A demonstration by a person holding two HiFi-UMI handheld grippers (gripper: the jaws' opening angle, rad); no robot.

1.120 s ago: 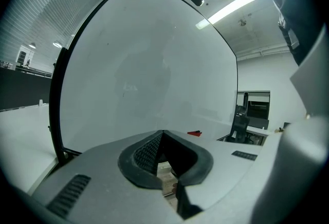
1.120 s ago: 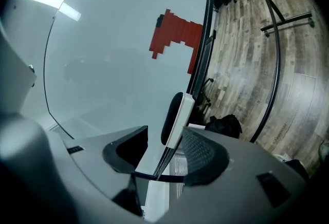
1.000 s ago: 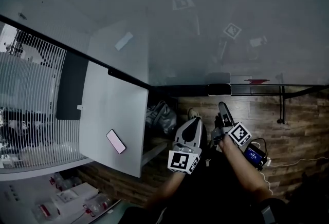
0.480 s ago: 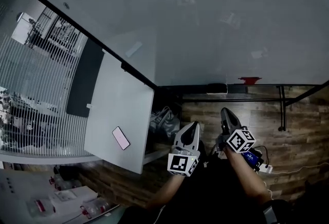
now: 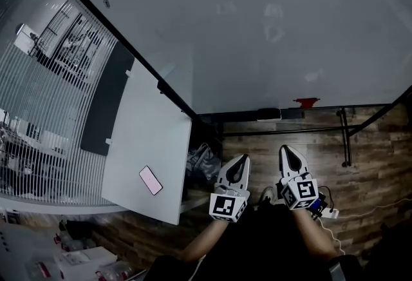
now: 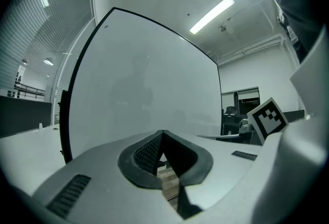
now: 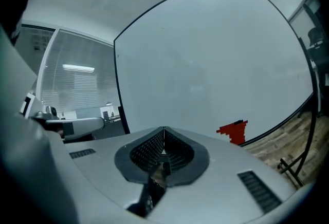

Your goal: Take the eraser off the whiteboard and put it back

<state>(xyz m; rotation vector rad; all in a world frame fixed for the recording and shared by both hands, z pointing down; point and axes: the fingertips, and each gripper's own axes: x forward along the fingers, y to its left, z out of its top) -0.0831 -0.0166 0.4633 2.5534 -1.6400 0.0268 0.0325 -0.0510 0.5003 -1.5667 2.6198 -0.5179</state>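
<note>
Large white whiteboard [image 5: 257, 35] with black frame: one. Small red eraser [image 5: 306, 103] at its lower edge: one; flat pink rectangular item [image 5: 150, 180] and pale grey tabletop [image 5: 148, 138] beneath it: one each. Grey hand-held grippers bearing black-and-white marker cubes: two, left gripper [image 5: 243, 158] and right gripper [image 5: 286, 150].

Left claw [image 5: 243, 158] closed, right claw [image 5: 286, 149] closed, both empty

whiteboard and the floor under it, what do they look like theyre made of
Whiteboard: smooth, glossy white panel, probably coated steel or melamine; it shows faint reflections. Floor: brown planks with visible grain and seams, either wood or wood-look laminate; can't tell which.
</note>
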